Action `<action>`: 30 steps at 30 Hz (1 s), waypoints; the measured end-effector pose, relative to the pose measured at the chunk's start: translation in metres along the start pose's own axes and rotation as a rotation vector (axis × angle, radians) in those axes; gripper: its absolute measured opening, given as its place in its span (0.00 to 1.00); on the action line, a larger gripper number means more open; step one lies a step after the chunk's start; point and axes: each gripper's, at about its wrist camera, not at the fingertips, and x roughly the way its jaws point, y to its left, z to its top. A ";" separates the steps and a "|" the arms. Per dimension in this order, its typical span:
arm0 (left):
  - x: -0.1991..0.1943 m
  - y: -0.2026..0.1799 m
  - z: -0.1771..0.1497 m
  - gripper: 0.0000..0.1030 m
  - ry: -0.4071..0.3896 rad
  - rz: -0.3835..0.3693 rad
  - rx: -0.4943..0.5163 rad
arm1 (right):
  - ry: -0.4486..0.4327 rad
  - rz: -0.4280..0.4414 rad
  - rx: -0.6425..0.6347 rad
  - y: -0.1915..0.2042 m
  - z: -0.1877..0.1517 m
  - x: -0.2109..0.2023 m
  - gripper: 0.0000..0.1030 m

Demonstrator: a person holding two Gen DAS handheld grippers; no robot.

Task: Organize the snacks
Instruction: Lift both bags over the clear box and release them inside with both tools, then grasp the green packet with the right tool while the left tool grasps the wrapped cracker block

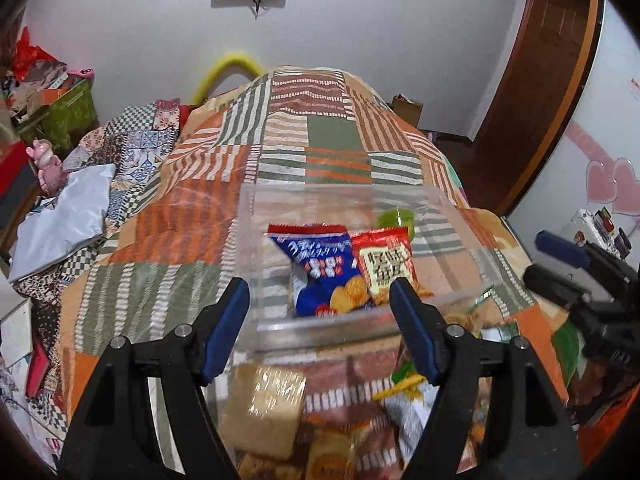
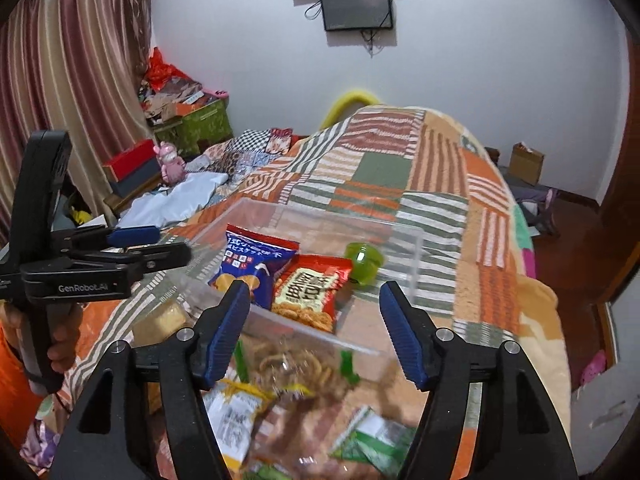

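Both grippers (image 1: 320, 328) (image 2: 316, 330) half-open, empty — clear box (image 1: 256, 208) ahead, loose snacks (image 2: 236, 408) beneath, patchwork quilt (image 1: 320, 140)

Even indoor light; strong fisheye bending, dark corners; near snacks (image 1: 272, 408) blurred; bin (image 2: 404, 240) glare.

Snack packets (image 2: 308, 292) in clear box (image 2: 416, 264)

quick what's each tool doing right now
left tool: open, holding nothing
right tool: open, holding nothing
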 end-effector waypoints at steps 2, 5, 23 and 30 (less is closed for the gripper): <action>-0.007 0.002 -0.007 0.70 -0.001 0.006 0.002 | -0.006 -0.012 0.009 -0.004 -0.005 -0.009 0.63; -0.014 0.005 -0.018 0.70 0.001 0.012 0.000 | -0.006 -0.030 0.028 -0.012 -0.014 -0.018 0.64; 0.019 0.039 -0.079 0.70 0.144 0.056 -0.044 | 0.175 -0.105 0.176 -0.061 -0.096 0.003 0.69; 0.042 0.046 -0.087 0.70 0.193 0.047 -0.056 | 0.220 -0.088 0.169 -0.056 -0.105 0.017 0.69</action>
